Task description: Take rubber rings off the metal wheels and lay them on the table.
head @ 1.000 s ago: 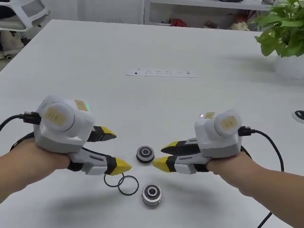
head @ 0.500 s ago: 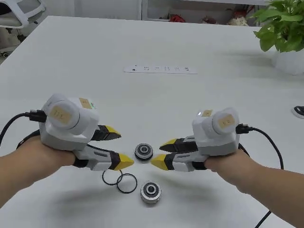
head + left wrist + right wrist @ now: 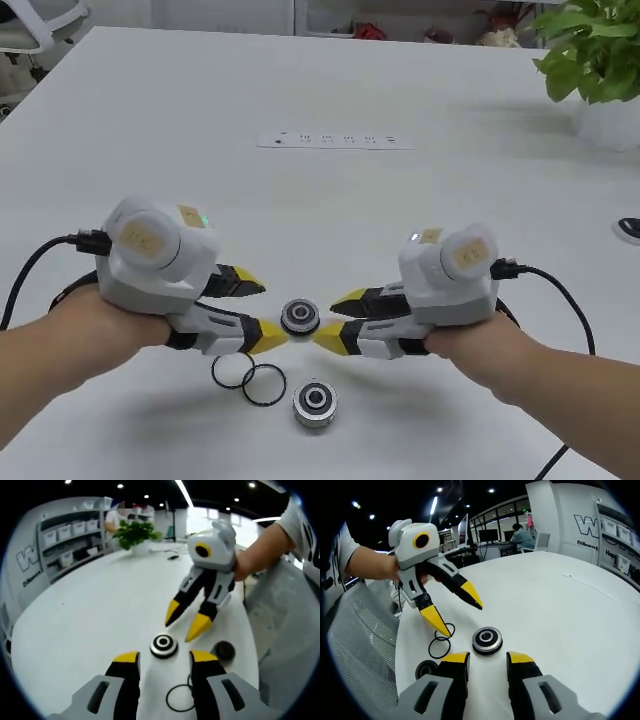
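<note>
Power strip [image 3: 333,140] and plant [image 3: 592,50] sit way back on the table [image 3: 180,110]. Left hand-held gripper [image 3: 265,310] and right hand-held gripper [image 3: 331,318], both spread, flank one metal wheel [image 3: 300,316]. Two thin black rubber rings [image 3: 247,377] lie beside the other wheel [image 3: 314,402].

The smooth bench [image 3: 420,200] is plain white. The left tongs [image 3: 265,310] and the right tongs [image 3: 331,319] share one scheme: white and pale grey bodies, black jaws and bright yellow tips, each with a round tan label. A small green light glows on the left one. The dark-rimmed round metal wheel [image 3: 300,316] has a silver face. The silver round metal wheel [image 3: 315,401] has a black inner band. The two thin rubber rings [image 3: 247,377] are black, as is the trailing cable [image 3: 560,290]. At the bench's far edge, the flat power strip [image 3: 333,141] is white with dark sockets, and the leafy potted plant [image 3: 590,50] is green in a white pot.
</note>
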Action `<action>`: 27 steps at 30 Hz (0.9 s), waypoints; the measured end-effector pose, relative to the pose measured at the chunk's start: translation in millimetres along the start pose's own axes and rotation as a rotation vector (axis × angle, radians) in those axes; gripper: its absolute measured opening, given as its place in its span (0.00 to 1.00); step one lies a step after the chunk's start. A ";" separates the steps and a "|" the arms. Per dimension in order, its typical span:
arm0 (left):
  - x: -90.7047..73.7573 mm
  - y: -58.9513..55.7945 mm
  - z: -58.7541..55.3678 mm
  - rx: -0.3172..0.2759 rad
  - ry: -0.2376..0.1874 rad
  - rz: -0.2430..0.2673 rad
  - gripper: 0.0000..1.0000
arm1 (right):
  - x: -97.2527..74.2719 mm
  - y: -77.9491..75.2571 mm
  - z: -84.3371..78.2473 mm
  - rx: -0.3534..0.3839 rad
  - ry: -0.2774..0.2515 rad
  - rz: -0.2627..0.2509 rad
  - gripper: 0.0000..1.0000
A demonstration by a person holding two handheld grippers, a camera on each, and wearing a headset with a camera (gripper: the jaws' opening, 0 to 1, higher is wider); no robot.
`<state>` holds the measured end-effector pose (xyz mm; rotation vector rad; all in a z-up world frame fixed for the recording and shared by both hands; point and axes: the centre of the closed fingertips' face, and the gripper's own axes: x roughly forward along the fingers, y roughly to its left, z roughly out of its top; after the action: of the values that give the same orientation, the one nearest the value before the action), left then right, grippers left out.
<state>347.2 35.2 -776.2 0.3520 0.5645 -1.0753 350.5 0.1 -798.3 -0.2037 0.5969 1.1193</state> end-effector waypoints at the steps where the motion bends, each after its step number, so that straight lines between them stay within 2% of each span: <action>1: 0.7 -0.2 0.3 0.000 -0.001 -0.001 0.38 | 0.1 0.0 -0.6 0.001 0.001 0.000 0.26; 27: 22.2 -2.8 5.2 -0.012 -0.002 -0.020 0.25 | 0.0 -1.4 -6.4 0.012 0.004 -0.001 0.26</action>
<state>353.9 15.2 -785.1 0.3348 0.5735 -1.0911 349.6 -3.4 -803.8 -0.1959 0.6065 1.1142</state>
